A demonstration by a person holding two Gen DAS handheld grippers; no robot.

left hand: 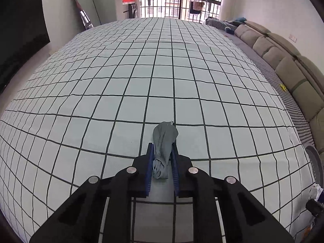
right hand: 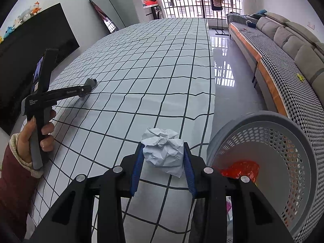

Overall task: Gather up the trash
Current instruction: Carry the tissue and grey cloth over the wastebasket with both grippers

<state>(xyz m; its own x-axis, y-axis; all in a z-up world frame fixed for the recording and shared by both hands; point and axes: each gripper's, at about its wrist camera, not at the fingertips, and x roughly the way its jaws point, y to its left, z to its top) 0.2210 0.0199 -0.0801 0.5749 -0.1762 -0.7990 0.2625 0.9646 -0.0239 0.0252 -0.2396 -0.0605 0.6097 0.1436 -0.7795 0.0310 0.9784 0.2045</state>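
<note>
Gripping a grey rag, left hand-held gripper sits low over the checked surface, pads clamped on the rag. Right hand-held gripper is clamped on a paper ball, just beside the grey bin, which holds something red.

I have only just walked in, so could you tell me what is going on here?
A person is collecting trash from a table covered by a checked cloth, with a gripper in each hand. The left gripper is shut on a grey wad. The right gripper is shut on a crumpled paper ball, beside a grey perforated basket that already holds something orange.
</note>
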